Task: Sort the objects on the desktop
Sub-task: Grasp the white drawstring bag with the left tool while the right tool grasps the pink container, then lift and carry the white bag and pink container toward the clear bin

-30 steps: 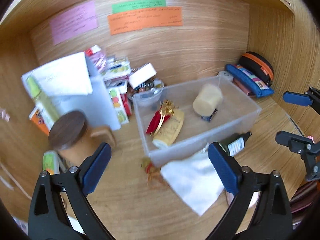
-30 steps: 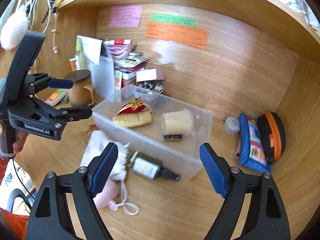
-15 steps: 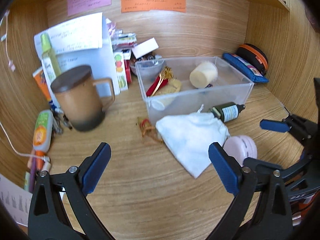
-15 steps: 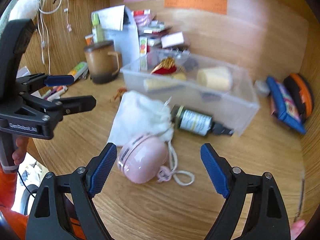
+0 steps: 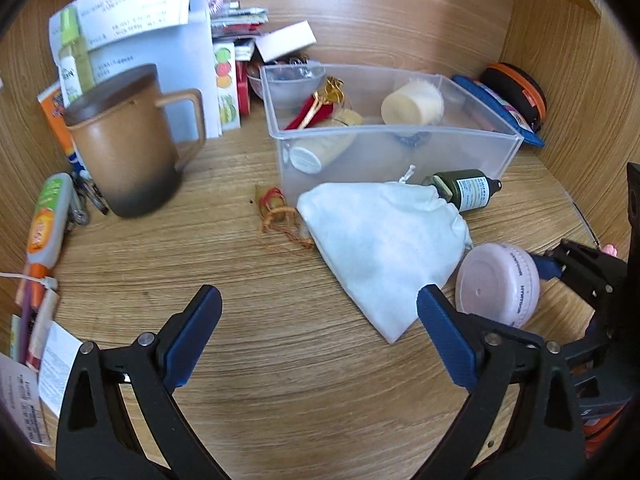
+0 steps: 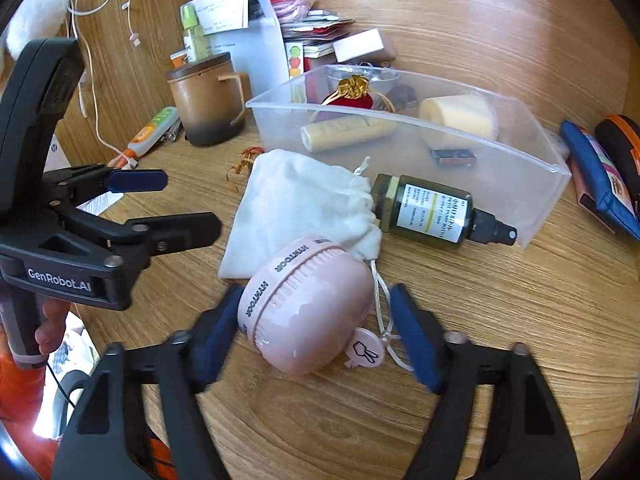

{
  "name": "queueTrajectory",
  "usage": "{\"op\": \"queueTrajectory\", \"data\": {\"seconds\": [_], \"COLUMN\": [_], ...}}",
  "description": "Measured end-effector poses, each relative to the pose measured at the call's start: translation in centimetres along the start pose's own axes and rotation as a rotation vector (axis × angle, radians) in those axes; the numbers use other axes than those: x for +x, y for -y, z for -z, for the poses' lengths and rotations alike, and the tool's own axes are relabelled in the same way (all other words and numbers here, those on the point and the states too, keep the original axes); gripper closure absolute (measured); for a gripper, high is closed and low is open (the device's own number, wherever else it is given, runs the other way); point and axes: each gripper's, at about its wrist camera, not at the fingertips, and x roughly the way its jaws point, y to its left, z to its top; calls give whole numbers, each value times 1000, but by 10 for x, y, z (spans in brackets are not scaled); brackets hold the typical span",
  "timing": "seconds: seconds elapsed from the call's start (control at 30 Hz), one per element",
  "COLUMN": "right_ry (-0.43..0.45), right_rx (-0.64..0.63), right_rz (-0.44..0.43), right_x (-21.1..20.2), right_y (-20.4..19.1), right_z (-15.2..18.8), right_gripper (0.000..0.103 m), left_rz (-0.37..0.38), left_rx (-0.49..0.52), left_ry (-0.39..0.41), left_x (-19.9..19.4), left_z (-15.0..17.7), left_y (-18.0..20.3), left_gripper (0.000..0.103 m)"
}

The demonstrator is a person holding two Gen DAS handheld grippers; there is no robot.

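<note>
A pink case (image 6: pixel 308 312), rounded like an egg, lies near the desk's (image 6: pixel 520 340) front edge, touching a white pouch (image 6: pixel 296 204). The right tool (image 6: pixel 312 332) straddles it; its jaws have just been closing, the left pad at the shell, the right pad not yet touching. The hard, glossy shell looks light and slippery, so the ribbed seam across its middle is the safest hold. The left tool (image 5: pixel 316 332) is apart and holds nothing. A clear bin (image 6: pixel 536 184) stands behind.
</note>
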Motion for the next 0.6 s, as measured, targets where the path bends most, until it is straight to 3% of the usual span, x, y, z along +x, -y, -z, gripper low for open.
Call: {"op": "queueTrajectory", "data": {"seconds": [0.2,0.4,0.6], "right_ry": [15,69,112], "right_rx": [16,63,106], "right_rz": [-3,7,49], "right_x": [-1,-28,-49], "right_y": [7,29,56], "right_z": [0,-3,-7], "right_gripper": [44,44,44], "left_rz": [25,70,111], "left_rx": [-6,14,59], "left_ry": [-22,-53,-126], "left_x": [9,22,49], "left_z": [-5,-16,-27], "left_y": [5,21,43], "left_gripper": [4,4,4]}}
